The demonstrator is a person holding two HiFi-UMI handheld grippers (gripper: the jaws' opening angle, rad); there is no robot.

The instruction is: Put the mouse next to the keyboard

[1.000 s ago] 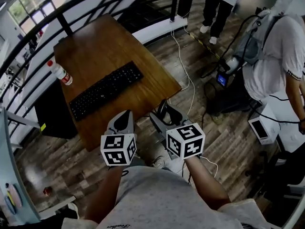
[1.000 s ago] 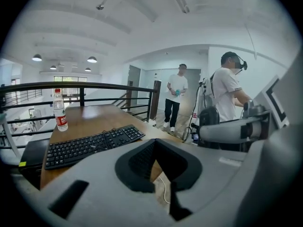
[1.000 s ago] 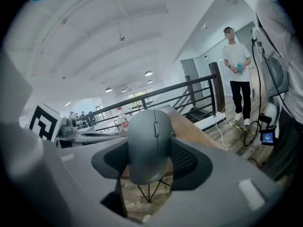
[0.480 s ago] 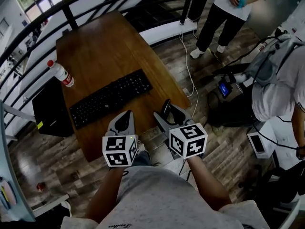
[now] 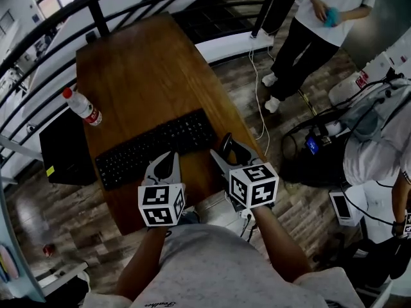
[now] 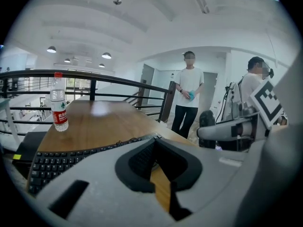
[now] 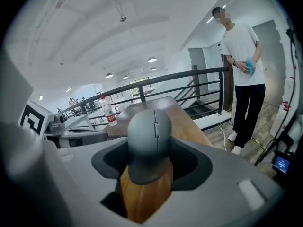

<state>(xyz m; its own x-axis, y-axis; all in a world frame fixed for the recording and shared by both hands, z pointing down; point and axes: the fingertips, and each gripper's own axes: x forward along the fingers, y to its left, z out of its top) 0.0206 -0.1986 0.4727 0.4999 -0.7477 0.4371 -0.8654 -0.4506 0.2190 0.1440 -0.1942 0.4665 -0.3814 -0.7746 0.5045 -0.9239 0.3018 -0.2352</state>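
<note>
Tabletop [image 5: 141, 63] below: our right gripper [image 5: 226, 147] clamps the mouse [image 7: 151, 131] in its jaws beside the keyboard [image 5: 154, 147]; left gripper [image 5: 170, 160] jaws closed, empty. Let go early and we drop it off the edge

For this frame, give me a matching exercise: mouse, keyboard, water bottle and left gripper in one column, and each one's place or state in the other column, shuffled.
Things
1. mouse
2. keyboard
3. water bottle
4. left gripper

Places or states
A. upright near the table's left edge in the head view
B. jaws together, nothing between them
C. clamped between the jaws of the right gripper
D. lying flat across the table's near half

Pairs: 1-C; 2-D; 3-A; 4-B
</note>
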